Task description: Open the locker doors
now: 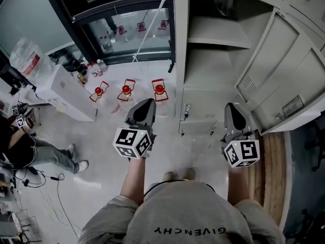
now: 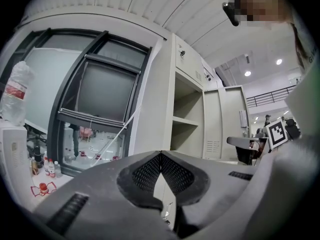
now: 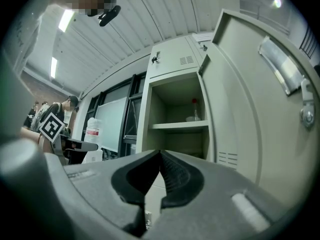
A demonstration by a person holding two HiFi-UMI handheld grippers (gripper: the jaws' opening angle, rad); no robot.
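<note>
Locker [image 1: 179,60]: upper door [image 1: 284,80] standing open, lower door [image 1: 203,121] apparently closed. Left tool [image 1: 144,102], right tool [image 1: 232,106]: both pressed together, empty, hovering; next likely spreading to pull the lower door.

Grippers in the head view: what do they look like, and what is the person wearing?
The left gripper and right gripper are alike: grey shells tapering to a tip, black ribbed pads inside, each carrying a white cube printed with black square markers. Clothing: a grey short-sleeved T-shirt.

"GIVENCHY" across the person's grey shirt [image 1: 189,210]
</note>
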